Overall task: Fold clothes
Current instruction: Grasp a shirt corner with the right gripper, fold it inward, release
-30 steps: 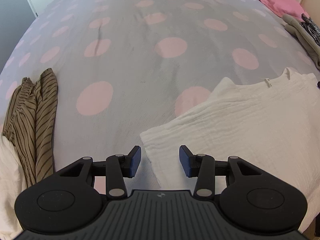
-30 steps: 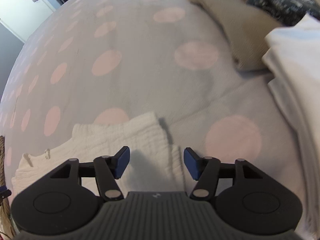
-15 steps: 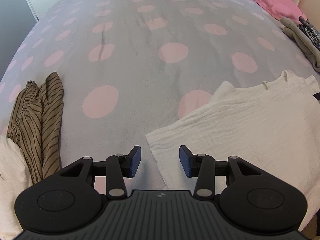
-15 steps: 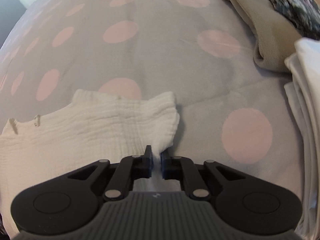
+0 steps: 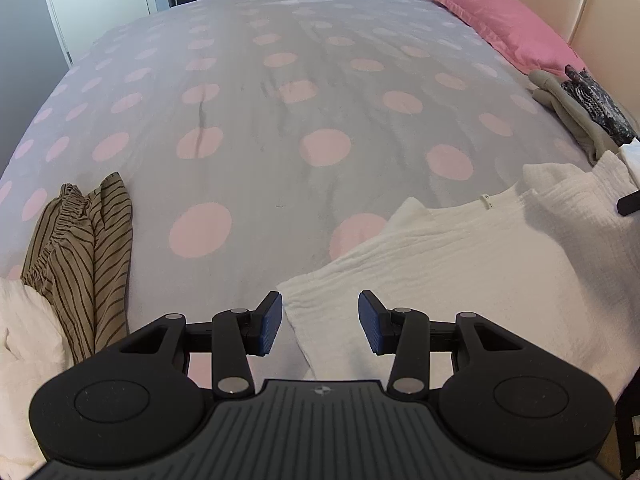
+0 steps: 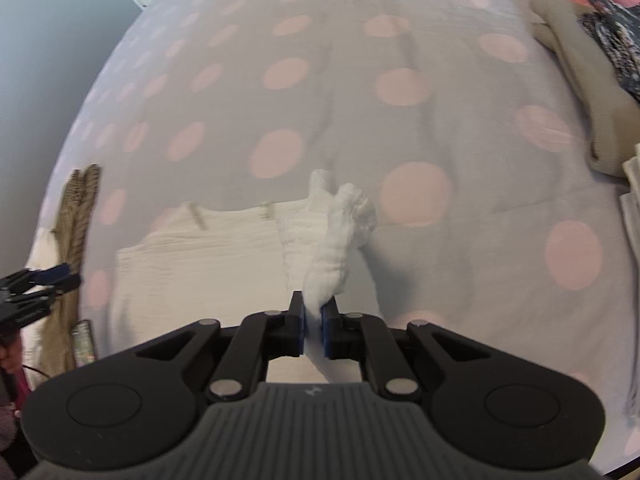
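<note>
While the right gripper [image 6: 313, 326] pinches a bunched corner of the white garment [image 5: 480, 256] between its blue pads, that corner stands lifted off the bedspread [image 5: 280, 128] directly ahead of the fingertips, with the rest of the cloth trailing flat to the left of the jaws. Seen from the left wrist, the same garment lies spread ahead and to the right of the left gripper [image 5: 319, 322], its near corner lying between the two pads without touching either; the jaws are parted and hold nothing. The far right edge of the garment rises in a fold, where a dark tip of the other tool shows at the frame border. A small button tab sits at the neckline, further ahead of the left gripper and to its right. To the left of the left gripper lies a brown striped garment [image 5: 92, 252], beside a white cloth [image 5: 24, 340] at the frame's lower left, both well apart from the white garment. Far ahead and to the right, a beige garment [image 5: 572, 116] with a dark patterned item [image 5: 600, 104] on top rests near a pink pillow [image 5: 508, 24] against the headboard [image 5: 592, 4]. In the right wrist view the left gripper appears small at the far left, just beside the striped garment; this view is blurred
</note>
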